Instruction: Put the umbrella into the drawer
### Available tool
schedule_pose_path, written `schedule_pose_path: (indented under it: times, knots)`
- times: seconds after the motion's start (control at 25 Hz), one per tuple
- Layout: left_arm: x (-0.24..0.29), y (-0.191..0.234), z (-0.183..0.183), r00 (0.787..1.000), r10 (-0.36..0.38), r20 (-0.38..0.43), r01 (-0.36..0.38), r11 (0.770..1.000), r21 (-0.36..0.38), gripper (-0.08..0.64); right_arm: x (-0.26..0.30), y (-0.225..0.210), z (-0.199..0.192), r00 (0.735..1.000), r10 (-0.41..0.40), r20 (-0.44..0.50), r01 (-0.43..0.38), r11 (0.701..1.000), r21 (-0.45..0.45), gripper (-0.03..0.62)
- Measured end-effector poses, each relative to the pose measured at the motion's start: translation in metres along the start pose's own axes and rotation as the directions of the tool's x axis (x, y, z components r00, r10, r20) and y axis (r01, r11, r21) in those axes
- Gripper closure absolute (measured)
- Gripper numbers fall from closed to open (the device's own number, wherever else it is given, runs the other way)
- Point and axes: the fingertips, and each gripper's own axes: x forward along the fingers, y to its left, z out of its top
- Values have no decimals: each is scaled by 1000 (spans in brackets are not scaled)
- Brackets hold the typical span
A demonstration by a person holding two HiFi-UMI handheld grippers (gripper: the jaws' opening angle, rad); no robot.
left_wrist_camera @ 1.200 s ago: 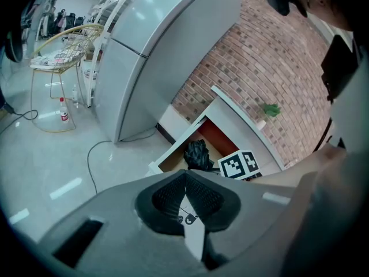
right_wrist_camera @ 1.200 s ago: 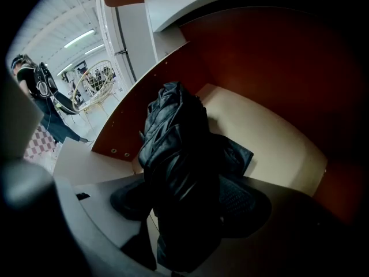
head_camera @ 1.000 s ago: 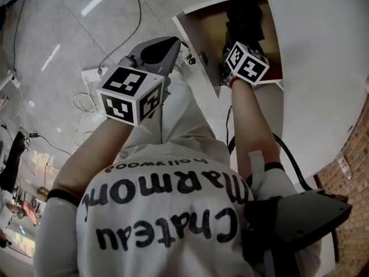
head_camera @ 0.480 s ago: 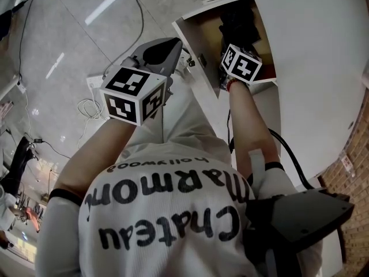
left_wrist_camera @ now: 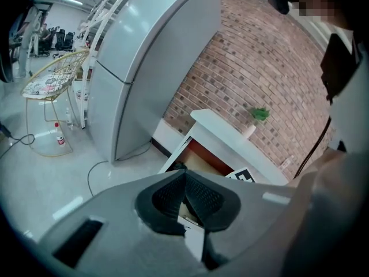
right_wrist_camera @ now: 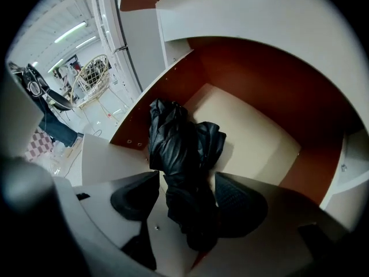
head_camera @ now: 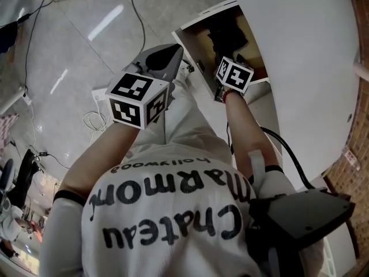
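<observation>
The black folded umbrella (head_camera: 228, 33) lies in the open drawer (head_camera: 193, 56) under the white top. In the right gripper view the umbrella (right_wrist_camera: 179, 137) rests on the drawer's tan floor (right_wrist_camera: 253, 137), and its near end runs back between my jaws. My right gripper (right_wrist_camera: 187, 183) is open; a thin strip of white shows between the left pad (right_wrist_camera: 141, 195) and the fabric. Its marker cube (head_camera: 233, 74) sits at the drawer's mouth. My left gripper (head_camera: 176, 51) hovers left of the drawer front, shut and empty, its pads (left_wrist_camera: 185, 175) meeting.
A white table top (head_camera: 300, 68) overhangs the drawer. Cables and a power strip (head_camera: 101, 94) lie on the tiled floor at left. A grey fridge (left_wrist_camera: 150, 56), a wire chair (left_wrist_camera: 55, 79) and a brick wall (left_wrist_camera: 271, 56) stand beyond.
The head view has swung a little, so everything sits lower and further left. Both grippers keep about the same places beside and in the drawer.
</observation>
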Motion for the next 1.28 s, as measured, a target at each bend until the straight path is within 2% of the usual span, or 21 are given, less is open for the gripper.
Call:
schedule_pose_path:
  times: [0.24, 0.36, 0.52, 0.68, 0.96, 1.16, 1.28]
  knots:
    - [-13, -13, 11, 999, -30, 22, 29, 999, 37, 545, -21, 18, -10, 1000, 23, 6, -23, 1000, 16, 313]
    - [-25, -19, 11, 999, -37, 32, 36, 999, 27, 545, -36, 23, -10, 999, 32, 19, -33, 999, 37, 313]
    - [-44, -28, 16, 997, -55, 46, 54, 998, 22, 545, -69, 36, 7, 995, 55, 86, -59, 997, 49, 313]
    - [-60, -40, 28, 994, -87, 67, 83, 995, 61, 545, -102, 46, 25, 985, 61, 161, -72, 996, 59, 313]
    - [-94, -67, 57, 983, -138, 117, 122, 984, 131, 545, -167, 61, 43, 963, 93, 254, -112, 992, 62, 313]
    - [-114, -84, 78, 974, -167, 156, 133, 969, 206, 545, -209, 65, 60, 924, 131, 360, -165, 984, 66, 314]
    - [-126, -88, 84, 969, -172, 179, 129, 966, 226, 545, -232, 66, 66, 904, 126, 408, -168, 983, 67, 323]
